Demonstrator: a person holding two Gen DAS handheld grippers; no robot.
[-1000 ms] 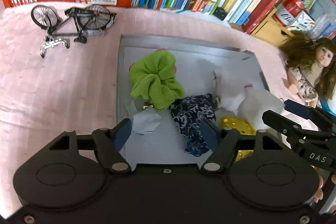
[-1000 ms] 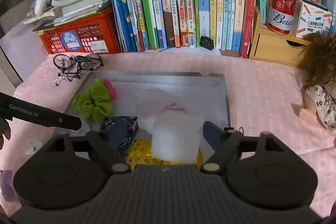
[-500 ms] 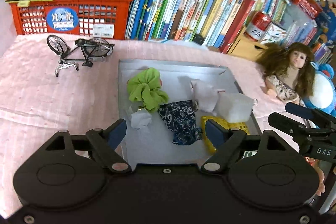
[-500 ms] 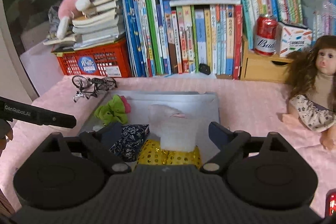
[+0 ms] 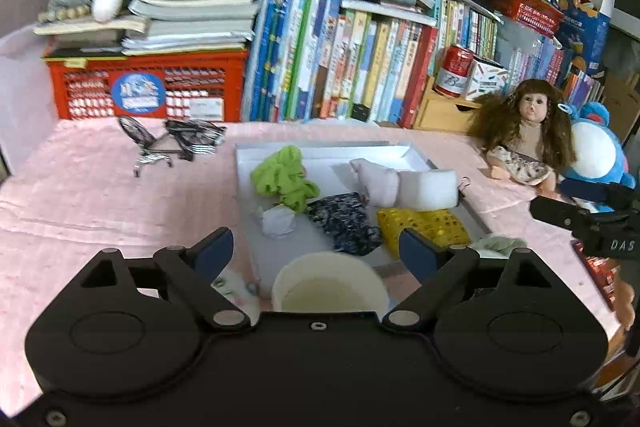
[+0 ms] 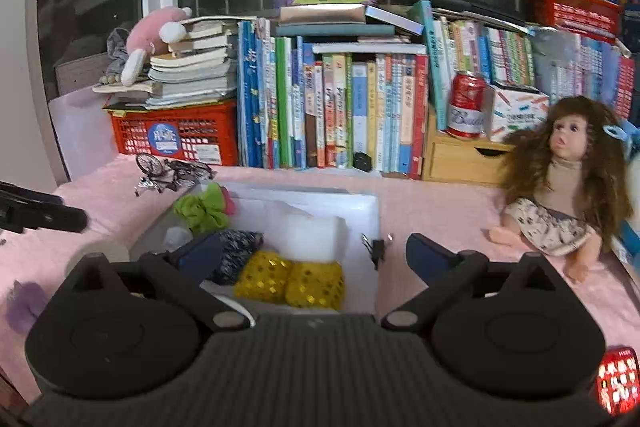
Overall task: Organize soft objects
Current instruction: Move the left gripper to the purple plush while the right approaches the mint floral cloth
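A grey tray (image 5: 320, 147) (image 6: 370, 223) on the pink cloth holds a green scrunchie (image 5: 282, 179) (image 6: 204, 209), a dark patterned cloth (image 5: 344, 221) (image 6: 236, 247), a yellow sequin piece (image 5: 424, 225) (image 6: 292, 281), a white sponge block (image 5: 428, 189) (image 6: 312, 239), a pale pouch (image 5: 376, 179) and crumpled white tissue (image 5: 278, 221). My left gripper (image 5: 316, 253) is open and empty, held back from the tray's near edge. My right gripper (image 6: 314, 253) is open and empty above the tray's near right side.
A tape roll (image 5: 330, 283) lies just below the left gripper. A model bicycle (image 5: 172, 143) and red crate (image 5: 148, 87) stand at the back left, books (image 6: 340, 107) behind, a doll (image 5: 524, 143) (image 6: 564, 183) and blue plush (image 5: 596, 155) at the right.
Both grippers have drawn back and up from the tray, so the whole table and shelf now show. The soft items lie still in the tray.
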